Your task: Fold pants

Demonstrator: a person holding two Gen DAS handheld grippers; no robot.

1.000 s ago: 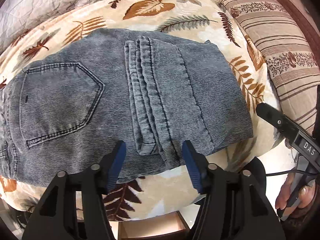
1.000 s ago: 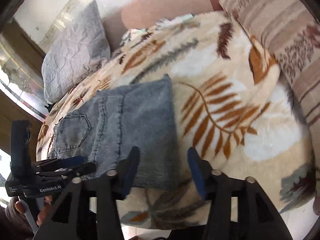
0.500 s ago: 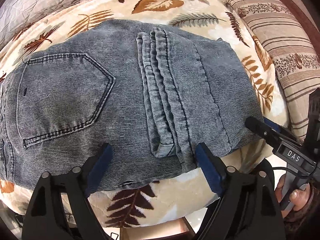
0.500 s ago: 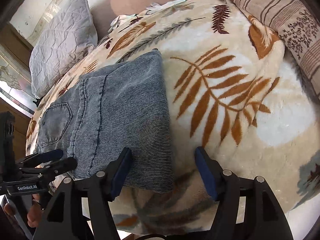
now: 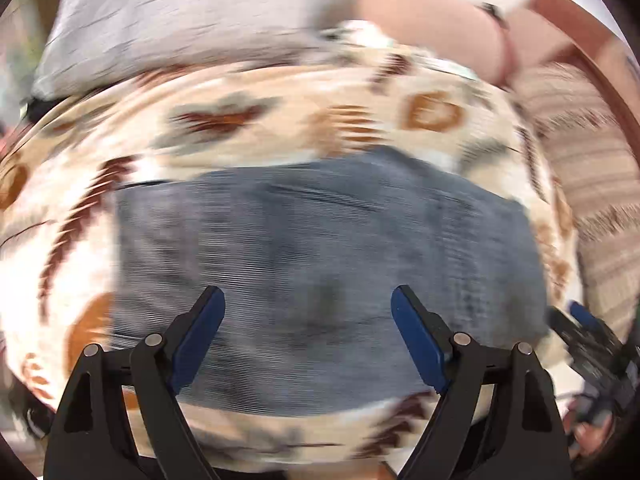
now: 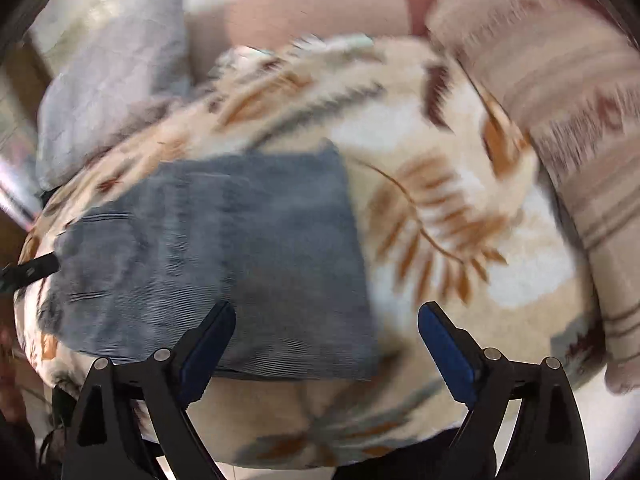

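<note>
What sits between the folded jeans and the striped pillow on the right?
Only the leaf-print blanket: in the right wrist view a bare stretch of it separates the jeans from the striped pillow. Nothing else shows there, though the frame is blurred.

Folded grey-blue denim pants (image 5: 328, 264): matt, finely ribbed weave, washed look. Cream plush blanket w/ brown leaf print (image 6: 460, 216): soft, fuzzy nap. Grey quilted pillow (image 5: 168, 20): crinkled cloth. Beige striped woven cushion (image 6: 568, 92): matt. Left gripper (image 5: 308, 312) and right gripper (image 6: 326, 328): matt black plastic arms, 2 blue pads each, shiny metal pins.
</note>
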